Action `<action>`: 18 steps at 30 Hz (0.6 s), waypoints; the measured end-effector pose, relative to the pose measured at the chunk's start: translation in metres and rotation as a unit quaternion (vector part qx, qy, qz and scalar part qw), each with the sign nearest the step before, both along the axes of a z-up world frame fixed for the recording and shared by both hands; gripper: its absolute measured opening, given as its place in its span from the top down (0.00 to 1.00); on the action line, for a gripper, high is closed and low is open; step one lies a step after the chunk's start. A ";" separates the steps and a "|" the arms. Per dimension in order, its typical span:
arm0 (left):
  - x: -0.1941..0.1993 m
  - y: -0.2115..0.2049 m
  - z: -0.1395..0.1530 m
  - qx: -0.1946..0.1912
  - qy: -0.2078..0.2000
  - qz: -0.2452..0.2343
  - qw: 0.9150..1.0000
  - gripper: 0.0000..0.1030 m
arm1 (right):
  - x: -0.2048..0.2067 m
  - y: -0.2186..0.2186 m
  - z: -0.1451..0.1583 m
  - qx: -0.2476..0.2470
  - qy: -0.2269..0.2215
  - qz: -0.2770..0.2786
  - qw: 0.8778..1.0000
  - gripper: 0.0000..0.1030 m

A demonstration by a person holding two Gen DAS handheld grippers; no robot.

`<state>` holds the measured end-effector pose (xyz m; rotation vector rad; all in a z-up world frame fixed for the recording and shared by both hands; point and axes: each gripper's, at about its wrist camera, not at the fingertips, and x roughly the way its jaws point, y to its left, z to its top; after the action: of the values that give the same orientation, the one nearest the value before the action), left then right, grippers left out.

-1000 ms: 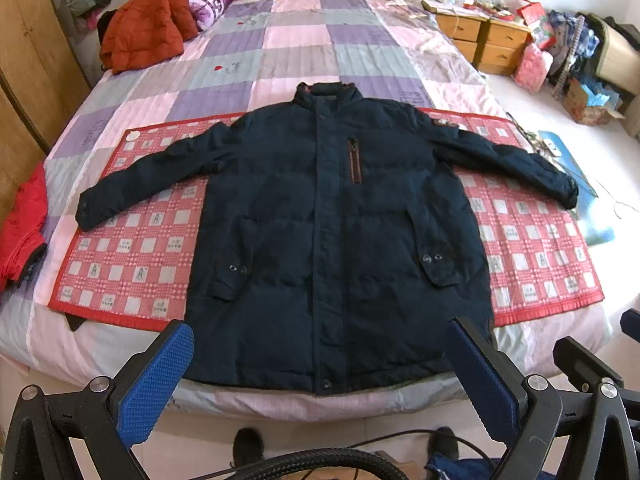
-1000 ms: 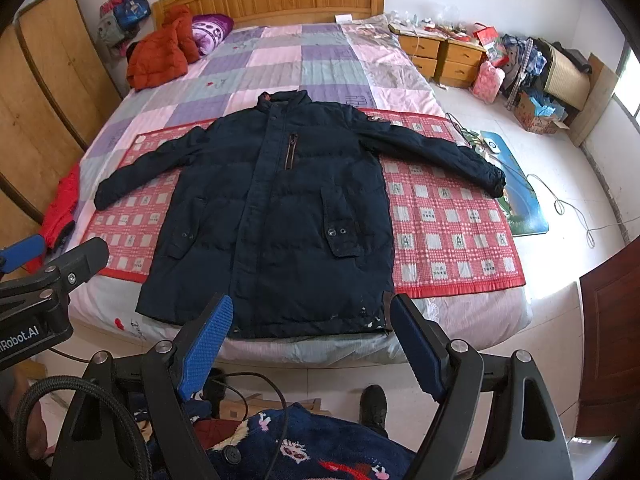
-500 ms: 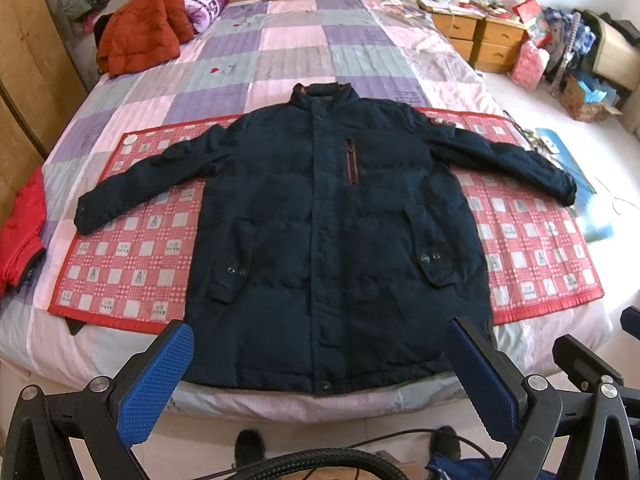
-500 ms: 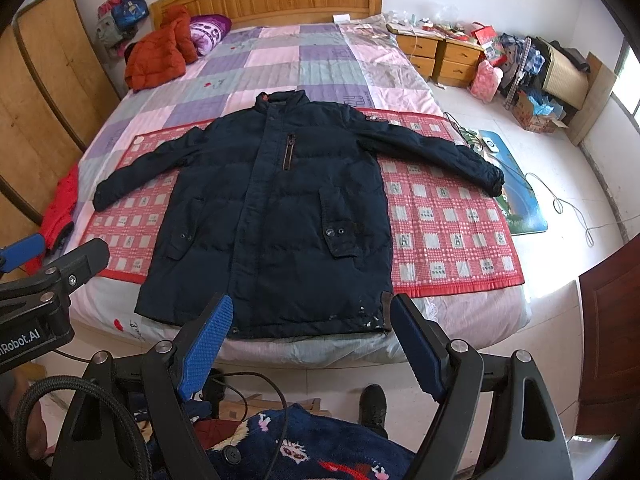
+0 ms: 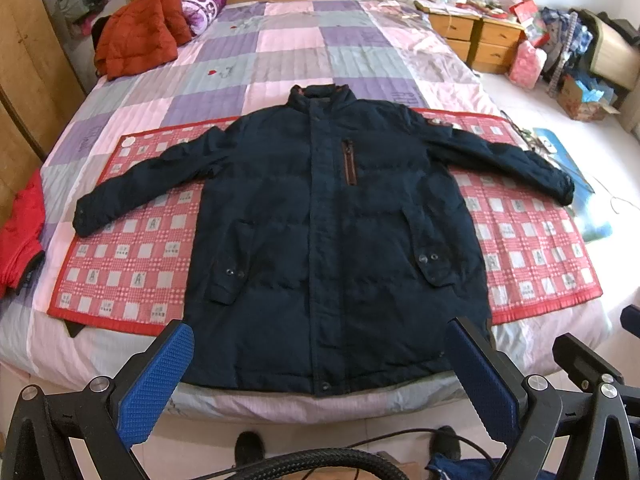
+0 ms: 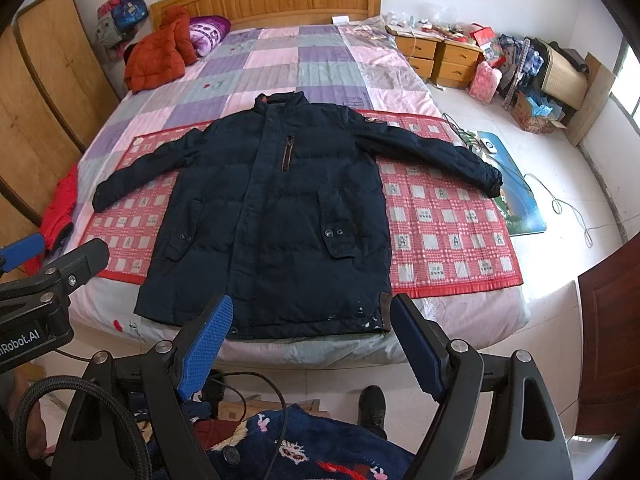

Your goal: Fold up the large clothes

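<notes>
A large dark navy padded jacket (image 5: 332,236) (image 6: 272,220) lies flat, front up, on a red checked mat (image 5: 132,252) (image 6: 448,236) across the bed, both sleeves spread out sideways and the collar toward the headboard. My left gripper (image 5: 320,364) hangs open above the floor just short of the jacket's hem, nothing between its blue pads. In the right wrist view my right gripper (image 6: 310,336) is likewise open and empty, in front of the hem's right half.
An orange jacket (image 5: 136,36) and a purple pillow (image 5: 202,4) sit near the wooden headboard. A red garment (image 5: 22,236) hangs off the bed's left edge. Wooden nightstands (image 6: 444,60) and clutter fill the right side. A person's feet (image 6: 372,410) stand by the bed.
The left wrist view has crept slightly nearer the bed. The jacket and the right gripper have not moved.
</notes>
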<state>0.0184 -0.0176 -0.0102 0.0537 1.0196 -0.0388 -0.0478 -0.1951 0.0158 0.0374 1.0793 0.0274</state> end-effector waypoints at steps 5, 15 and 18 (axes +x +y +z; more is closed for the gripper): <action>0.001 -0.002 -0.001 0.000 0.000 0.000 1.000 0.00 | 0.000 0.000 0.001 0.001 0.000 0.001 1.000 0.18; 0.002 -0.002 -0.002 0.000 0.000 -0.001 1.000 0.00 | 0.002 0.001 0.000 0.000 0.000 0.000 1.000 0.18; 0.007 -0.009 0.002 0.000 0.000 -0.002 1.000 0.00 | 0.007 -0.003 0.001 0.000 0.001 -0.002 1.000 0.18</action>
<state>0.0250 -0.0270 -0.0079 0.0563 1.0195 -0.0426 -0.0409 -0.1982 0.0169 0.0385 1.0814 0.0241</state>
